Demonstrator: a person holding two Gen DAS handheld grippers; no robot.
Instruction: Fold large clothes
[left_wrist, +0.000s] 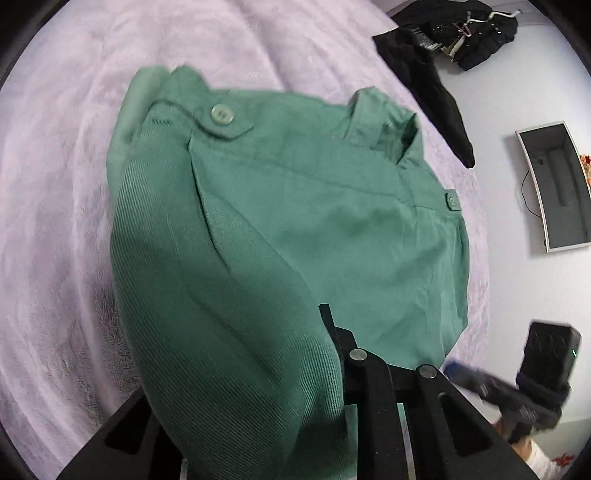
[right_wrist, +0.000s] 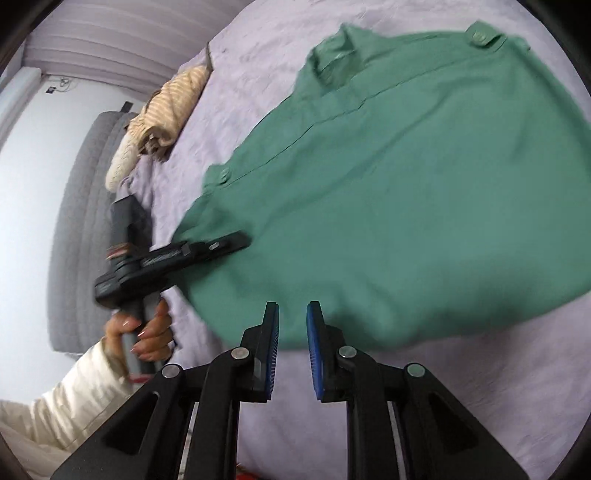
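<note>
The green shirt (right_wrist: 406, 192) is spread on the bed (right_wrist: 461, 387), directly ahead of the right tool (right_wrist: 292, 317), whose jaws are parted. A fold is gripped by the left tool (right_wrist: 236, 243).

The green garment (right_wrist: 406, 206) is matt woven cloth with a fine diagonal twill rib and glossy plastic buttons (left_wrist: 221, 113). The lilac bedspread (left_wrist: 66, 184) beneath looks soft, plushy and slightly crinkled. The right gripper (right_wrist: 292, 332) has matt black plastic arms, blue ribbed pads (right_wrist: 314, 354) and dull metal rivets (right_wrist: 240, 353).
</note>
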